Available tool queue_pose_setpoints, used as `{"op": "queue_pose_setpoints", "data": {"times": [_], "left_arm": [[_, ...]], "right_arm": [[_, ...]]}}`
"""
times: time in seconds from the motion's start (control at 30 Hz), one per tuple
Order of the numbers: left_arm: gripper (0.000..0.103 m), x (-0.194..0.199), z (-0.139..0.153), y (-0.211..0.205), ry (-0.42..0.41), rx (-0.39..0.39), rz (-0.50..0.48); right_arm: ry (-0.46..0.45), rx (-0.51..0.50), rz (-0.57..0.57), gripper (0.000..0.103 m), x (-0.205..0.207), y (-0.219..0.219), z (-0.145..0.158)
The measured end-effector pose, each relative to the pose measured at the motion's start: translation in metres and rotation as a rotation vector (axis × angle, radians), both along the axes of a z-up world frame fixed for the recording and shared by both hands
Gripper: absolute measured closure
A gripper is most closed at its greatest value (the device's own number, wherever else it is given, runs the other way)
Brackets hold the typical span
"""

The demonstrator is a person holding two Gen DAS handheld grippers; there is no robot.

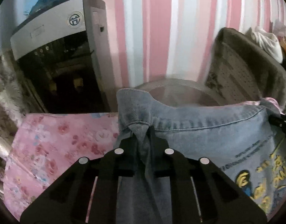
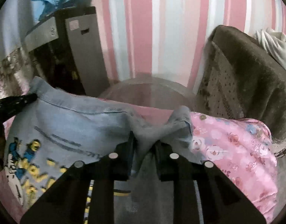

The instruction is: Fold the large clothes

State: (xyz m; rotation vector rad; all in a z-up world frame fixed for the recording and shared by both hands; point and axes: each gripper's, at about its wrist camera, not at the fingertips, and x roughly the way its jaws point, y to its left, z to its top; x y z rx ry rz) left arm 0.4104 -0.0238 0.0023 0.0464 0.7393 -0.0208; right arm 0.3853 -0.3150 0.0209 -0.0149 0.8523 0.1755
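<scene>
A pale blue denim garment (image 1: 208, 130) with a yellow and blue cartoon print (image 1: 262, 179) lies across a pink floral bedsheet (image 1: 55, 140). My left gripper (image 1: 143, 136) is shut on a pinched fold at the garment's left end, just under a seamed edge. In the right wrist view the same denim garment (image 2: 73, 123) stretches leftward, and my right gripper (image 2: 144, 140) is shut on a bunched fold at its right end. The other gripper's black tip (image 2: 17, 100) shows at the garment's far left corner. The cloth under both grippers' bodies is hidden.
A pink, white and pale blue striped wall (image 1: 161, 28) stands behind the bed. A grey cabinet (image 1: 55, 43) with a dark interior is at the left. A brown furry blanket (image 2: 251, 78) is heaped at the right, with white cloth (image 2: 277, 44) behind it.
</scene>
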Motion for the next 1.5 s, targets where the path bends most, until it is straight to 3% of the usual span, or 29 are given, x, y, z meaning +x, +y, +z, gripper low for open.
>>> {"op": "queue_pose_setpoints", "data": {"times": [0.03, 0.1, 0.17, 0.23, 0.3, 0.37, 0.43, 0.53, 0.6, 0.93, 1.03, 1.17, 1.23, 1.27, 1.4, 1.5], "left_arm": [[0.088, 0.007, -0.010, -0.003, 0.040, 0.012, 0.004], [0.077, 0.018, -0.025, -0.004, 0.096, 0.049, 0.031], [0.069, 0.024, -0.032, -0.002, 0.150, 0.054, 0.047], [0.045, 0.020, -0.028, -0.005, 0.133, 0.155, 0.058], [0.041, 0.009, -0.019, -0.004, 0.103, 0.227, 0.038], [0.032, -0.016, -0.003, 0.004, 0.052, 0.232, 0.026], [0.014, -0.043, 0.011, 0.016, 0.005, 0.200, 0.031], [0.003, -0.104, 0.022, 0.026, -0.070, 0.079, 0.031], [0.003, -0.125, 0.020, 0.019, -0.082, 0.021, 0.020], [0.003, -0.149, -0.005, -0.066, -0.030, -0.091, -0.040], [0.003, -0.151, -0.014, -0.082, -0.017, -0.102, -0.020], [0.003, -0.144, -0.023, -0.095, -0.011, -0.062, 0.033], [0.003, -0.146, -0.021, -0.096, -0.033, -0.050, 0.039], [0.003, -0.149, -0.019, -0.096, -0.044, -0.042, 0.041], [0.003, -0.164, -0.006, -0.095, -0.113, -0.017, 0.045], [0.003, -0.161, -0.010, -0.114, -0.089, 0.053, -0.022]], "right_arm": [[0.068, -0.007, -0.003, 0.054, 0.008, 0.000, -0.013], [0.205, 0.011, -0.013, 0.032, 0.024, -0.004, -0.042], [0.211, 0.019, -0.014, 0.029, 0.024, -0.005, -0.041], [0.172, -0.008, -0.013, 0.017, 0.015, -0.003, -0.030], [0.109, -0.048, -0.010, 0.017, -0.008, -0.010, -0.013], [0.042, -0.062, -0.047, 0.016, -0.043, -0.032, 0.003], [-0.004, -0.032, -0.107, 0.010, -0.074, -0.055, 0.011], [0.001, 0.088, -0.194, 0.009, -0.116, -0.094, 0.002], [0.015, 0.176, -0.216, 0.009, -0.135, -0.104, -0.012], [0.062, 0.308, -0.260, 0.010, -0.139, -0.085, -0.043], [0.101, 0.393, -0.204, 0.011, -0.142, -0.080, -0.051], [0.090, 0.376, -0.174, 0.017, -0.144, -0.072, -0.053], [0.080, 0.383, -0.169, 0.041, -0.147, -0.073, -0.052], [0.064, 0.386, -0.167, 0.047, -0.149, -0.074, -0.050], [0.025, 0.381, -0.137, 0.056, -0.156, -0.074, -0.041], [-0.015, 0.393, -0.124, 0.058, -0.160, -0.076, -0.028]]}}
